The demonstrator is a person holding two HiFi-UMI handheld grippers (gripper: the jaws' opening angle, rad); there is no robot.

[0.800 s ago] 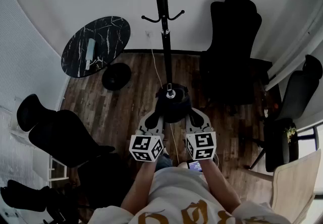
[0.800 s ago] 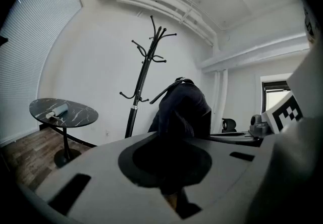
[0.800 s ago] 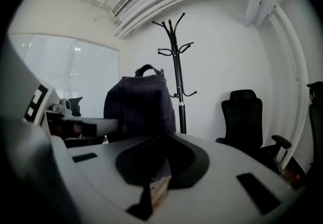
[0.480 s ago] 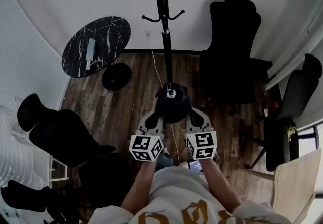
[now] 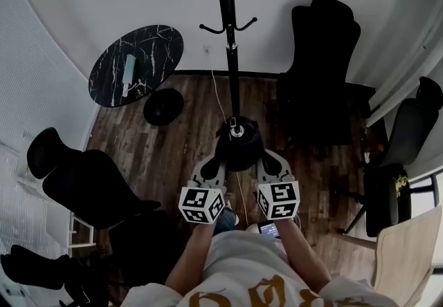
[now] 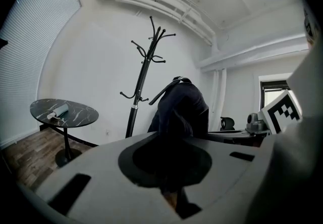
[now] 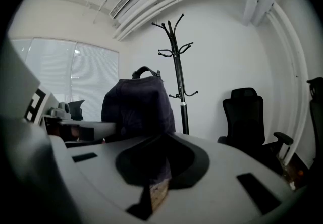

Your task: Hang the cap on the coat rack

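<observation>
A dark cap [image 5: 237, 147] hangs between my two grippers in front of me. My left gripper [image 5: 219, 157] is shut on its left edge and my right gripper [image 5: 260, 156] is shut on its right edge. The black coat rack [image 5: 229, 36] stands beyond the cap against the white wall, its hooks bare. In the left gripper view the cap [image 6: 181, 111] rises from the left gripper [image 6: 169, 188], with the coat rack [image 6: 144, 74] behind it on the left. From the right gripper [image 7: 153, 187] the cap [image 7: 138, 108] shows left of the coat rack [image 7: 177, 66].
A round black marble table [image 5: 136, 63] with a small light object stands left of the rack. A black office chair [image 5: 322, 70] is on its right. More dark chairs sit at the left [image 5: 83, 187] and right [image 5: 405, 143]. A pale wooden chair [image 5: 408, 250] is at bottom right.
Both grippers keep their hold on the cap. The head view has shifted a little, so the rack and table sit slightly further right and lower.
</observation>
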